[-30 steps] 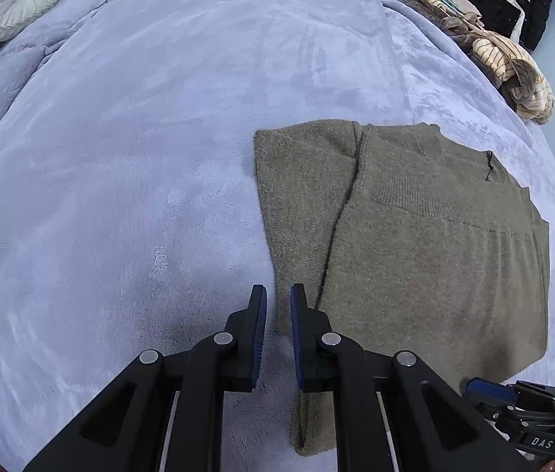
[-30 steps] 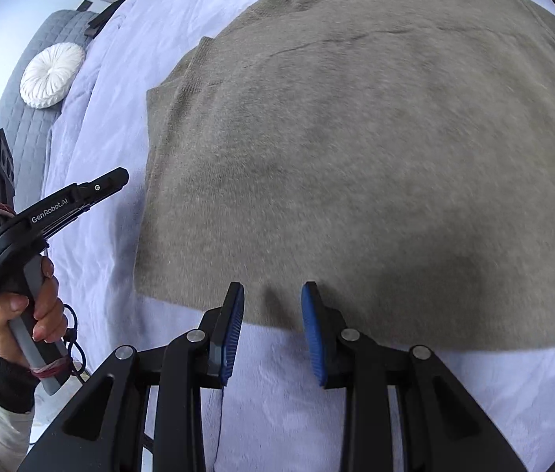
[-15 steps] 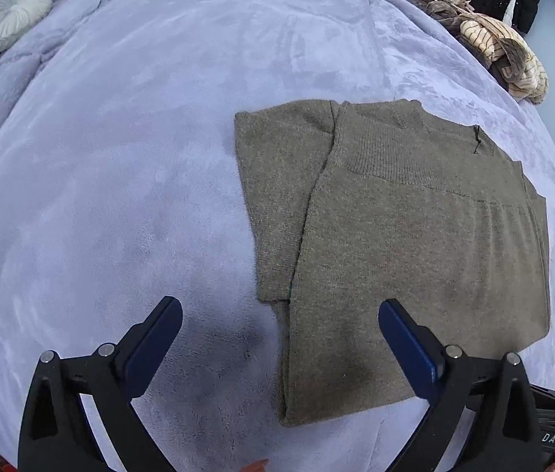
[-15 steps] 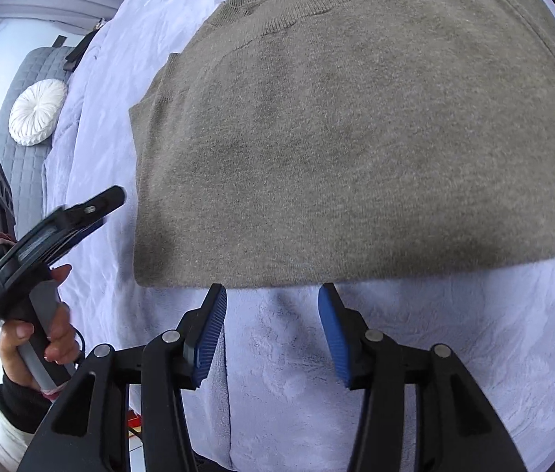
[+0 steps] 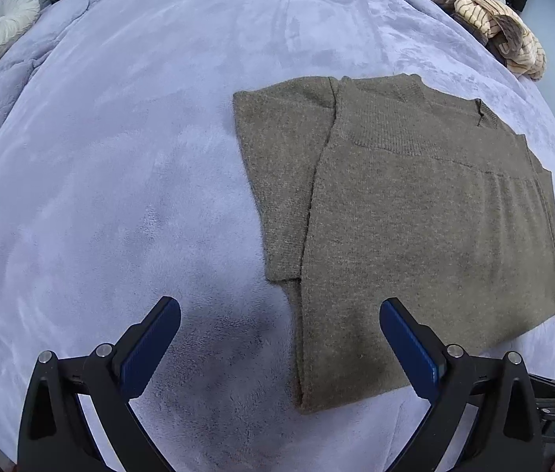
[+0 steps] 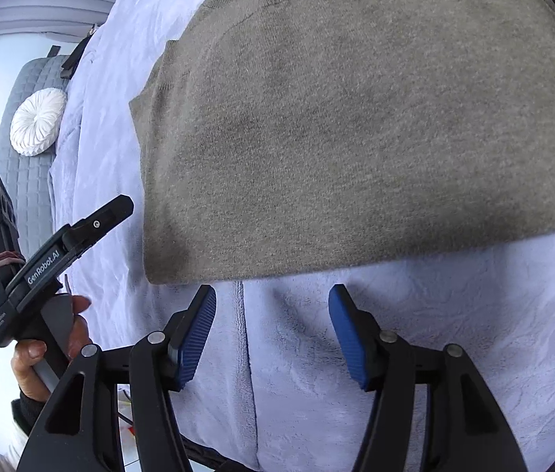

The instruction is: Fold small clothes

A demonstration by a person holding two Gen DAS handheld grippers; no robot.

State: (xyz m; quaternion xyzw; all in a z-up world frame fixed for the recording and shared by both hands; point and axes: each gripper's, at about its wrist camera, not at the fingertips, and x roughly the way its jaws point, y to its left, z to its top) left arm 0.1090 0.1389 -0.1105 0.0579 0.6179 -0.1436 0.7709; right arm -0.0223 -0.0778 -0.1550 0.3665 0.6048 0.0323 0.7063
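An olive-brown knit sweater point(image 5: 415, 236) lies folded flat on the lavender blanket point(image 5: 120, 177), one sleeve folded across its left side. My left gripper point(image 5: 279, 324) is open wide and empty, hovering over the sweater's near left corner. In the right wrist view the sweater point(image 6: 356, 118) fills the upper frame. My right gripper point(image 6: 271, 320) is open and empty, just short of its near hem. The left gripper's body point(image 6: 41, 263) shows there at the left, held in a hand.
A round white cushion point(image 5: 0, 27) lies at the far left near a grey quilted headboard point(image 6: 29, 157). A pile of striped and dark clothes point(image 5: 501, 27) sits at the far right edge of the bed. The blanket's edge point(image 6: 244, 354) runs under my right gripper.
Both grippers have opened, the left from nearly shut to wide. Both have drawn back from the sweater, which lies released on the blanket.
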